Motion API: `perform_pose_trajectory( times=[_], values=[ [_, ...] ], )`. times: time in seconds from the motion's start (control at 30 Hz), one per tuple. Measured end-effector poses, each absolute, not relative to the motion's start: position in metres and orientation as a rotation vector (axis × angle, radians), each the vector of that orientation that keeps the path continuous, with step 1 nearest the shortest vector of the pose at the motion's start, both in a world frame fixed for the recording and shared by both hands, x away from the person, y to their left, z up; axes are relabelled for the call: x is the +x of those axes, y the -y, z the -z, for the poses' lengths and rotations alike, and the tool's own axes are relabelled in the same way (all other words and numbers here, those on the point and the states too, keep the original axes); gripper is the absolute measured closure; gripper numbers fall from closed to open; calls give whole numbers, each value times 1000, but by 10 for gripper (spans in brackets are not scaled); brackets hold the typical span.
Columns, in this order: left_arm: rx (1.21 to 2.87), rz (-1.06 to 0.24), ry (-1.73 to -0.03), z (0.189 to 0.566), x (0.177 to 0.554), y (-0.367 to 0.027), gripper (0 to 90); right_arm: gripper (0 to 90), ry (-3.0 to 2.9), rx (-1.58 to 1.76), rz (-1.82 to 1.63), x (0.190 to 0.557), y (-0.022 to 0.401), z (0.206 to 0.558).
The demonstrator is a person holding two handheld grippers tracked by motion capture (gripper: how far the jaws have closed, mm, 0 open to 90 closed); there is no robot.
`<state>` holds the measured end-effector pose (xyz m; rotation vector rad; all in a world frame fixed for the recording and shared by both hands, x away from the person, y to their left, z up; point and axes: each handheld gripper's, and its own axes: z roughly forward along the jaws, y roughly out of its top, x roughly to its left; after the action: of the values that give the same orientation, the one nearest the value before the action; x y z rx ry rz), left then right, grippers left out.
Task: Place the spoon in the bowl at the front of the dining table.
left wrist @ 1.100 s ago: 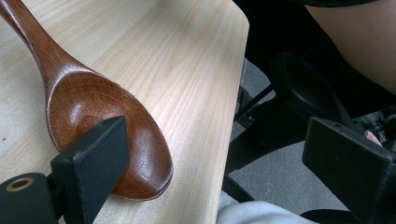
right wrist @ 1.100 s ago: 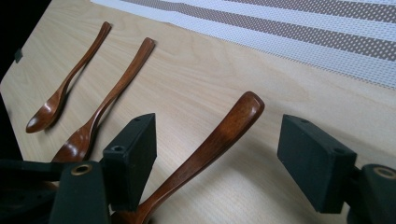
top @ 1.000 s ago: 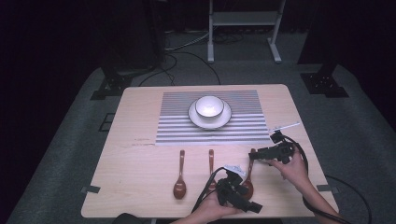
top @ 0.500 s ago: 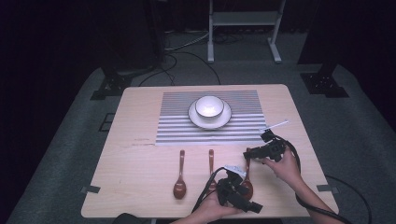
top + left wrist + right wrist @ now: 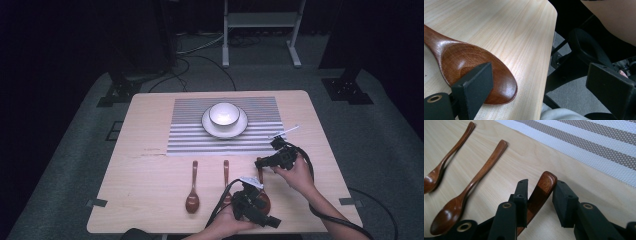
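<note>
— Spoon handle (image 5: 541,192) is sitting between the jaws of our right gripper (image 5: 543,202), and those jaws have just been closing in on it. We are seeing one pad against the wood on its left, while a small gap is showing on the other side, so we are not calling it clamped yet.

— Agreed. And the bowl end of that same spoon (image 5: 477,72) is lying flat on the table (image 5: 524,37) near its front edge, under our left gripper (image 5: 549,85). Those jaws are standing wide apart: one is hovering over the bowl of the spoon, the other is hanging out past the table's edge. Nothing is held there.

— So we are judging this as the grasping step, barely begun. The spoon is resting on the wood, not lifted.

— Yes. In the high view, the other two spoons, the middle one (image 5: 226,172) and the far-left one (image 5: 193,187), are lying untouched to the left of it.

— And the white bowl (image 5: 224,114) on its plate (image 5: 210,128) is sitting on the striped mat (image 5: 185,135), well apart from our grippers, with nothing in it as far as we can make out.

— So we are reckoning all the carrying is left: finish the squeeze, lift, and move it.
</note>
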<state>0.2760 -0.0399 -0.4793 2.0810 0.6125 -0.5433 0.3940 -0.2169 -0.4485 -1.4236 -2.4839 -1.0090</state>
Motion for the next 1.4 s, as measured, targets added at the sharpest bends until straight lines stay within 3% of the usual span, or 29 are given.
perform_pose_trajectory(
  times=[0.1, 0.17, 0.27, 0.63, 1.4],
  values=[
    [2080, 534, -619, 477, 276, 38, 62, 683, 2456, -1421, 1010, 395, 215, 447],
    [2063, 521, -610, 472, 276, 36, 62, 773, 2414, -1407, 1018, 398, 213, 442],
    [2031, 484, -604, 461, 277, 30, 62, 822, 2359, -1371, 1025, 401, 212, 437],
    [1996, 450, -632, 454, 285, 16, 62, 832, 2305, -1292, 1001, 407, 209, 420],
    [1963, 412, -645, 447, 290, 3, 62, 833, 2224, -1380, 1321, 436, 227, 364]
  ],
)
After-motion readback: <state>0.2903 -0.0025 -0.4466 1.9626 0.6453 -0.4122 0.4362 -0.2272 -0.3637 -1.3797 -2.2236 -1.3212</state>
